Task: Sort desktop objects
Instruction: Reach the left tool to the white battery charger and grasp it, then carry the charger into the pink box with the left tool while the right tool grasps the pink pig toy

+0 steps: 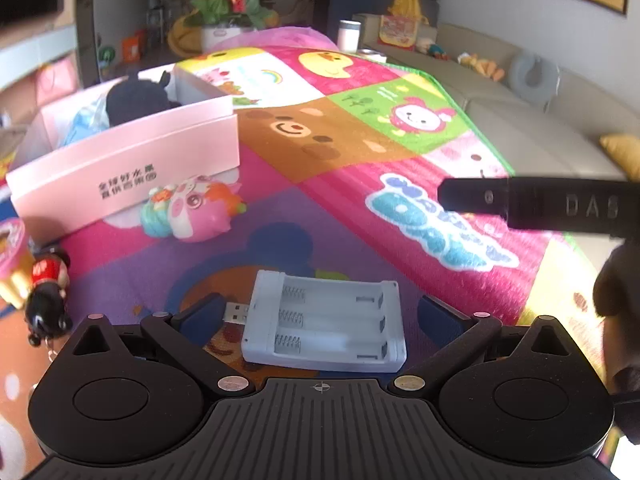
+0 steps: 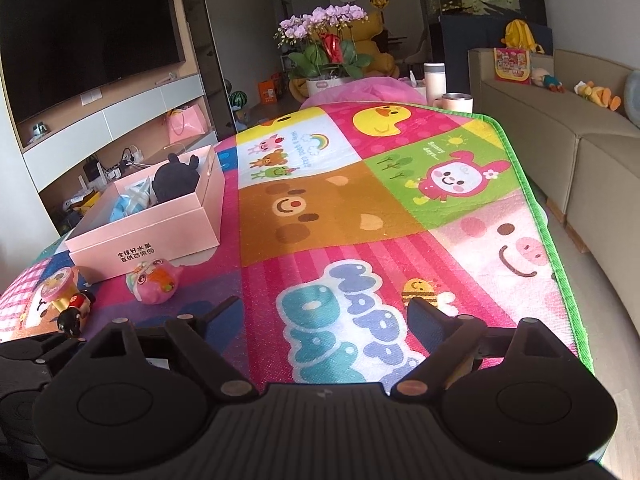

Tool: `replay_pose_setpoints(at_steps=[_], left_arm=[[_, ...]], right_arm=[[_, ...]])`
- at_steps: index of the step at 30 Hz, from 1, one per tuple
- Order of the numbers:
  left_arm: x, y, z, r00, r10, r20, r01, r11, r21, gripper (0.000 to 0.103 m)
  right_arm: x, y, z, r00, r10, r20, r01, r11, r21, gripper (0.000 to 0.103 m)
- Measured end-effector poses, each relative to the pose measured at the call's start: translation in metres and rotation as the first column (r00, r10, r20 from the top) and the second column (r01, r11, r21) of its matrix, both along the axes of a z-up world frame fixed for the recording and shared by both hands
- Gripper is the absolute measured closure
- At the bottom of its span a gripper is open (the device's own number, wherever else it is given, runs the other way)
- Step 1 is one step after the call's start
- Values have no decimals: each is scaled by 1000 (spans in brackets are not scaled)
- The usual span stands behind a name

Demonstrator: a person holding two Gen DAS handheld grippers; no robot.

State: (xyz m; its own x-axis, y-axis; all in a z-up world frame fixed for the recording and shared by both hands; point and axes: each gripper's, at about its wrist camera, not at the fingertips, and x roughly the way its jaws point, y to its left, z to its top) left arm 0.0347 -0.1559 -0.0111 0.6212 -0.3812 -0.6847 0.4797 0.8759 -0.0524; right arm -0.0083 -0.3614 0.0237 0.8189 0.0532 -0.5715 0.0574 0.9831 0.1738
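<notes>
A pale blue battery charger (image 1: 324, 324) with a USB plug lies flat on the colourful play mat (image 1: 344, 152), its three slots empty. My left gripper (image 1: 318, 314) is open around it, with a gap at each fingertip. A pink squishy toy (image 1: 192, 212) (image 2: 154, 282) rests in front of the open pink box (image 1: 120, 168) (image 2: 160, 224), which holds a black plush (image 2: 176, 178) and something pale blue. A small dog figurine (image 1: 46, 296) (image 2: 76, 316) and a pink cupcake toy (image 2: 60, 284) sit at the left. My right gripper (image 2: 324, 310) is open above the mat, holding nothing.
One black finger of the right gripper (image 1: 472, 196) reaches in from the right in the left wrist view. The mat's green edge (image 2: 556, 248) runs along the right, with a beige sofa (image 2: 580, 140) beyond. Cups (image 2: 434, 78) and potted flowers (image 2: 324, 52) stand at the far end.
</notes>
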Motion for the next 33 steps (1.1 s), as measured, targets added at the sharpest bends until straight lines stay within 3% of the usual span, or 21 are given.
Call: replay_pose_setpoints(at_steps=[3, 5, 11, 15, 19, 23, 26, 30, 32, 33], left_arm=[[-6, -3, -3, 999, -13, 35, 12, 999, 42, 1], [-9, -2, -2, 998, -14, 55, 11, 998, 55, 8], [-27, 20, 6, 995, -13, 97, 4, 996, 93, 8], [-40, 62, 8, 989, 110, 101, -119, 988, 93, 8], [-43, 105, 10, 968, 240, 80, -246, 966, 77, 8], [-41, 132, 9, 949, 311, 53, -313, 949, 44, 8], [-39, 142, 6, 944, 330, 23, -330, 944, 15, 8], [-40, 144, 5, 948, 319, 23, -319, 948, -14, 6], [-40, 143, 4, 948, 317, 27, -317, 948, -17, 6], [-40, 142, 4, 948, 316, 30, -315, 949, -16, 6]], right_arm=[[-2, -2, 1, 1000, -7, 7, 7, 1000, -2, 14], [-2, -3, 2, 1000, -11, 13, 11, 1000, 1, 13], [4, 11, 7, 999, 44, 31, -43, 999, -31, 11], [16, 41, 12, 986, 156, 52, -151, 985, -82, 4], [41, 85, 10, 953, 302, 34, -294, 944, -147, 4], [71, 131, -2, 909, 417, -14, -411, 887, -211, 4], [94, 152, -12, 901, 431, -55, -431, 871, -237, 4], [108, 163, -20, 901, 420, -105, -433, 868, -242, 15], [107, 164, -21, 898, 423, -119, -439, 864, -244, 25], [106, 164, -20, 898, 421, -131, -441, 863, -245, 36]])
